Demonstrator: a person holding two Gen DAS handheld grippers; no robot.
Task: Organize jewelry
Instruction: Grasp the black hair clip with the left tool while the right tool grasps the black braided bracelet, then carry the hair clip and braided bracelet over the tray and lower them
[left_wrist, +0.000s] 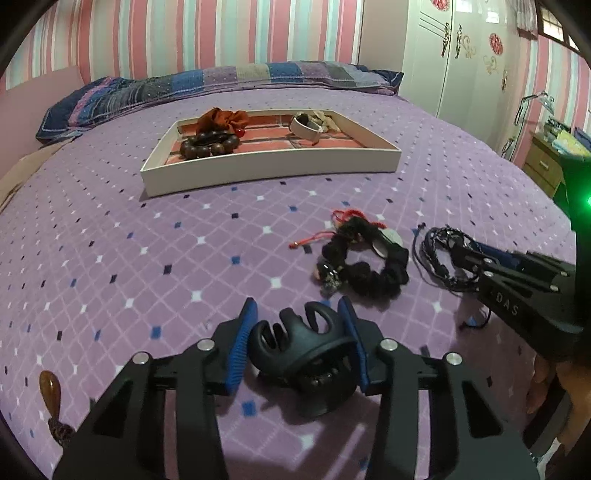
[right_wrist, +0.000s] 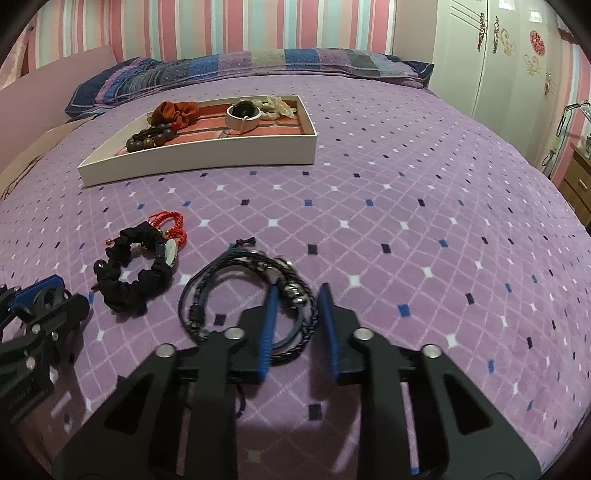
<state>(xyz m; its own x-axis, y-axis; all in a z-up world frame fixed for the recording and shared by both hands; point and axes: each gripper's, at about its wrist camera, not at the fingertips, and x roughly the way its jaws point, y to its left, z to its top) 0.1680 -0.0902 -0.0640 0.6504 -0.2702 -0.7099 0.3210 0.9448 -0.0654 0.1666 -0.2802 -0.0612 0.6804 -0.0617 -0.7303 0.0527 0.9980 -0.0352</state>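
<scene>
here, on a purple bed cover (left_wrist: 147, 258) with little diamond shapes, the left gripper (left_wrist: 297, 317) is squeezing a black claw hair clip (left_wrist: 303, 350), with its blue pads (left_wrist: 240, 343) pressing on both sides of the clip. the clip is sitting low on the cover, right in front of the camera. the right gripper (right_wrist: 297, 295) is reaching down over a dark braided cord bracelet (right_wrist: 236, 295). its jaws are standing narrow, with the beaded side of the bracelet lying between the blue pads (right_wrist: 269, 328), but i cannot tell if the pads are pressing on it. just beside the bracelet, a black scrunchie (right_wrist: 136, 280) is lying on the cover, and a red string bracelet (right_wrist: 171, 223) is touching its far side. farther back, a white tray (left_wrist: 273, 166) with a red bottom is sitting on the cover. in the tray, a brown bead bracelet (left_wrist: 208, 146) and an orange scrunchie (left_wrist: 221, 118) are lying at the left end, and a white band (left_wrist: 304, 127) and a pale scrunchie (left_wrist: 325, 118) are lying toward the right end. a striped pillow (left_wrist: 221, 81) is lying behind the tray. at the left edge of the left view, a small amber piece (left_wrist: 50, 391) is lying on the cover.
</scene>
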